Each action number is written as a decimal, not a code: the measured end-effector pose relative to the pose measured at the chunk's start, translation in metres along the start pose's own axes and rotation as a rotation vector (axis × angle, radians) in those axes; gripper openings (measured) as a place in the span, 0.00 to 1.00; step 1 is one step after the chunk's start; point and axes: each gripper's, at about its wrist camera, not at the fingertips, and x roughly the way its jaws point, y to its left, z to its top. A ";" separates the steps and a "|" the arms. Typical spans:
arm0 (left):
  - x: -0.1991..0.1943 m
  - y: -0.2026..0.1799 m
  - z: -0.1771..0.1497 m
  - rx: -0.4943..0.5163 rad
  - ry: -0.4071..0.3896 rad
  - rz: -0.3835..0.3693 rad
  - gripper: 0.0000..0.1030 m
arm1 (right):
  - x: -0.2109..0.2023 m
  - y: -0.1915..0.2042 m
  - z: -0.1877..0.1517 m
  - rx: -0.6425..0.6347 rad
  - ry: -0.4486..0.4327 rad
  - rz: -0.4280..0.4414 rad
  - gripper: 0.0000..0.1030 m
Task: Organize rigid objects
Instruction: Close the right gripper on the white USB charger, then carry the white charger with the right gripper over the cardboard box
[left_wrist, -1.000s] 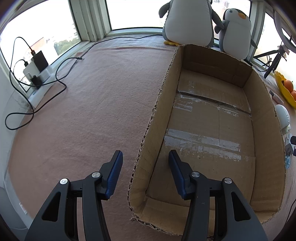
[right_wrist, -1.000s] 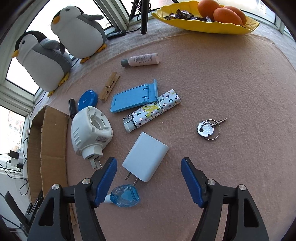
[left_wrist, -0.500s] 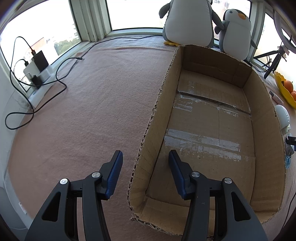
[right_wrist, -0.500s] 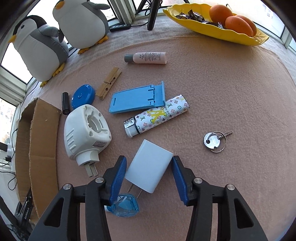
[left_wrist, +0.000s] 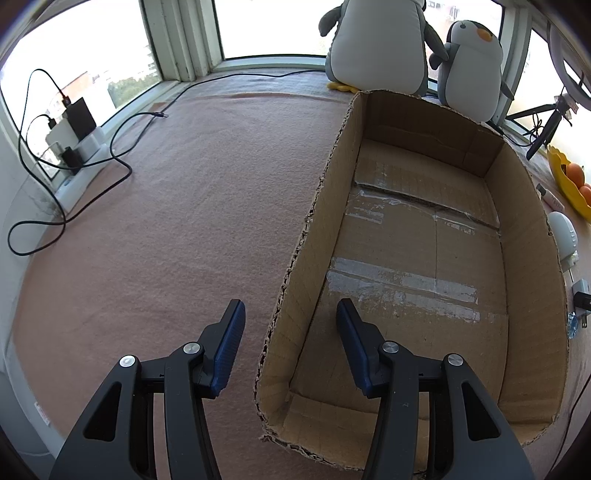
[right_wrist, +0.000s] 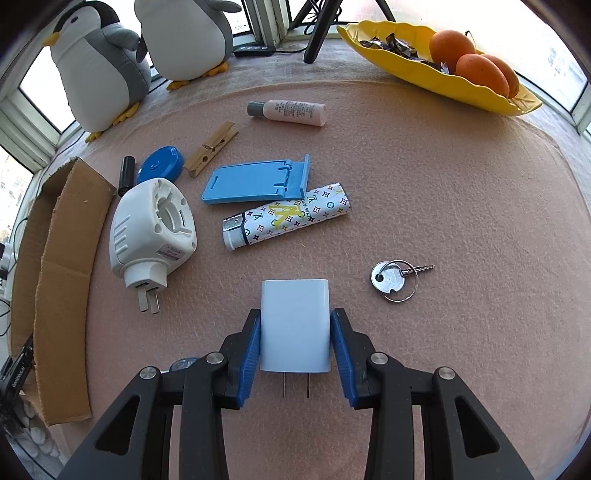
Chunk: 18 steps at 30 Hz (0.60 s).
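Observation:
My right gripper points down at the pink mat, and its jaws are closing. The white wall charger lies between them with both blue pads against its sides, prongs toward me. My left gripper hangs open over the near left wall of the empty cardboard box; the wall runs below the gap, untouched. In the right wrist view the box lies at the left edge. Beyond the charger lie a white plug-in device, a patterned tube, a blue phone stand and a key.
Farther back lie a clothespin, a blue round lid, a small black cylinder and a lotion bottle. A yellow dish with oranges and two plush penguins stand at the back. Black cables trail left of the box.
My right gripper rolled to square up with the white charger and its jaws came in from wide apart onto the charger's sides. The left gripper has not moved.

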 end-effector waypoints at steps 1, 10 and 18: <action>0.000 0.000 0.000 0.001 0.000 0.000 0.49 | -0.001 0.002 -0.001 -0.014 -0.007 -0.012 0.32; 0.000 0.000 0.000 -0.003 0.000 -0.004 0.49 | -0.017 0.012 -0.008 -0.045 -0.065 -0.022 0.31; 0.001 0.001 -0.001 0.000 0.002 -0.016 0.49 | -0.069 0.045 -0.010 -0.105 -0.162 0.063 0.31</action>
